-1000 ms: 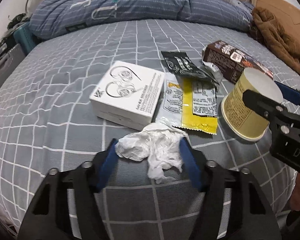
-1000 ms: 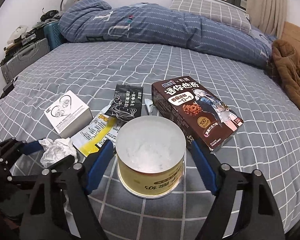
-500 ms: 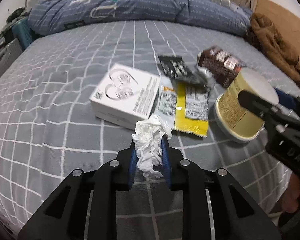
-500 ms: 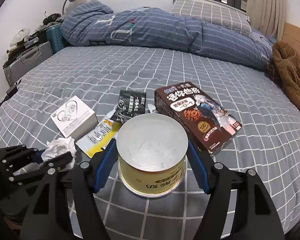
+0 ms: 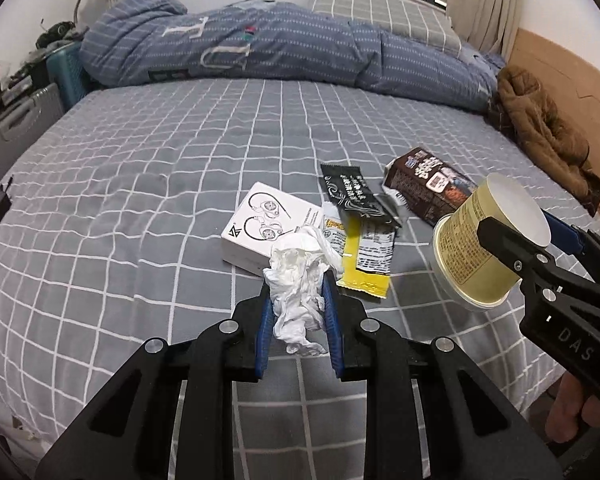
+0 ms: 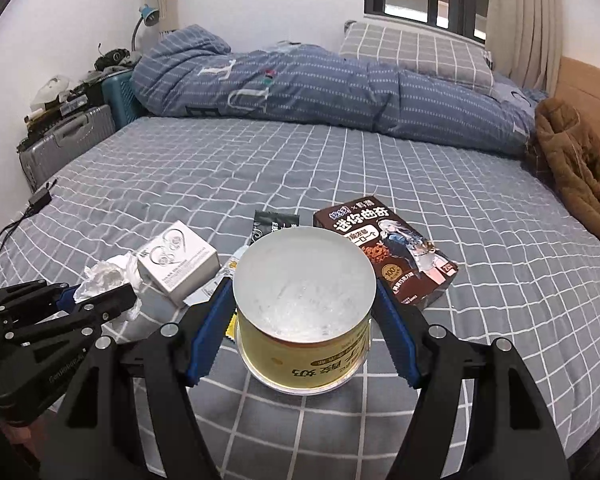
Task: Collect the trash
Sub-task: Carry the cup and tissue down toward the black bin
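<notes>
My left gripper point(image 5: 296, 284) is shut on a crumpled white tissue point(image 5: 298, 280), held up off the grey checked bed point(image 5: 140, 200). My right gripper point(image 6: 304, 296) is shut on a yellow paper cup point(image 6: 304, 320), upside down and lifted, its blue pads pressing both sides. In the left wrist view the same cup point(image 5: 480, 240) hangs at the right in the other gripper. On the bed lie a white earphone box point(image 5: 268, 232), a yellow wrapper point(image 5: 366, 256), a black sachet point(image 5: 352, 192) and a brown cookie box point(image 6: 388, 252).
A rolled blue quilt point(image 6: 320, 88) and a pillow point(image 6: 416, 52) lie across the far side. A brown coat point(image 6: 576, 160) sits at the right by the headboard. Suitcases point(image 6: 64, 140) and clutter stand past the left edge. A charger cable point(image 6: 36, 204) lies at the left.
The left jaws closed on the tissue and lifted it off the bed. The right jaws closed on the cup and raised it. Both views now look from higher.
</notes>
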Tool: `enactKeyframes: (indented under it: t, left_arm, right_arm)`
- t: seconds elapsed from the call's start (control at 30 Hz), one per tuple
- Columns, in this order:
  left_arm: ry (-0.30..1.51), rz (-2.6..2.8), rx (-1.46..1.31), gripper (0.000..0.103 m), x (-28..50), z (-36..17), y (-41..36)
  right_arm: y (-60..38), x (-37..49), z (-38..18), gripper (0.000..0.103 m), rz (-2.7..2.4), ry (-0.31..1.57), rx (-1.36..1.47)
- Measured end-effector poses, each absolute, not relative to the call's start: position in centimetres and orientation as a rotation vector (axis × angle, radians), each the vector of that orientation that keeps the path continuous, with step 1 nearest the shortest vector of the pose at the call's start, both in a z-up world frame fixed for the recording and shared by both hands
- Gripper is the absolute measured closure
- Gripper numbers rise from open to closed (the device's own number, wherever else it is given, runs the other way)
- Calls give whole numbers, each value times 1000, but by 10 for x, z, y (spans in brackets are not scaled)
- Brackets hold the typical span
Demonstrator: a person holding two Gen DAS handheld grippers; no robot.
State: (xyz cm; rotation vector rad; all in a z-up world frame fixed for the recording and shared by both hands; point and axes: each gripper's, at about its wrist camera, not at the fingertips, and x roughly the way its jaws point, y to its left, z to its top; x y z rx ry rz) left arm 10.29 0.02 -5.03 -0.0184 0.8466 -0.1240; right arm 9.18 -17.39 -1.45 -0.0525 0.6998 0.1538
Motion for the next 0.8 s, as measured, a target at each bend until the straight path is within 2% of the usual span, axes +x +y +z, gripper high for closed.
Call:
enactKeyframes:
  t: [0.3,0.8]
  left_arm:
    - [819,-113,-34,81,75,-28,-1]
    - [824,-102,-53,81,35,-22,3]
  right_arm:
    - [-179,59,7,36,149,658,-57]
    - [-183,12,16,36,146,654,-60]
